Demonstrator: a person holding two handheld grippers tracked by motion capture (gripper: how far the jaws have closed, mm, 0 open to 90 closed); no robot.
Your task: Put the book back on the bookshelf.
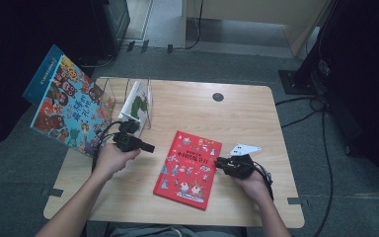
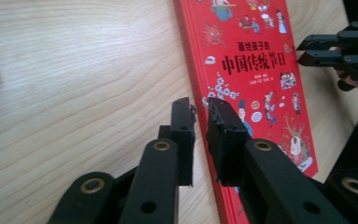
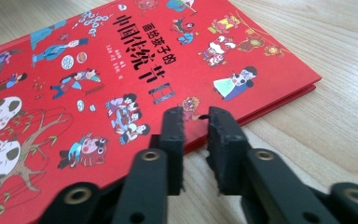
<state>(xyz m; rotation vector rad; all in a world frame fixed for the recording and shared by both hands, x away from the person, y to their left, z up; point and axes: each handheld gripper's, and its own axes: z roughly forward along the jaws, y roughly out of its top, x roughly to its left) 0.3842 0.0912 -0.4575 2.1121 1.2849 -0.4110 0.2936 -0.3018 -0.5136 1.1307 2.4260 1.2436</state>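
Observation:
A red picture book [image 1: 187,170] lies flat on the middle of the wooden table [image 1: 246,118]. My left gripper [image 1: 152,147] hovers just off the book's left edge, pointing at it. In the left gripper view its jaws [image 2: 201,105] stand a narrow gap apart with nothing between them, and the red book [image 2: 256,60] starts right ahead. My right gripper [image 1: 217,162] sits at the book's right edge. The right gripper view shows its jaws [image 3: 196,114] slightly apart over the edge of the red book [image 3: 98,70], holding nothing. The right gripper [image 2: 303,51] also appears across the book in the left gripper view.
A large blue picture book [image 1: 66,106] leans at the table's left edge beside a wire book stand [image 1: 149,111]. A white and green book [image 1: 137,101] stands in that stand. A round dark hole [image 1: 218,97] marks the table's back. Cables and dark equipment line the floor at the right.

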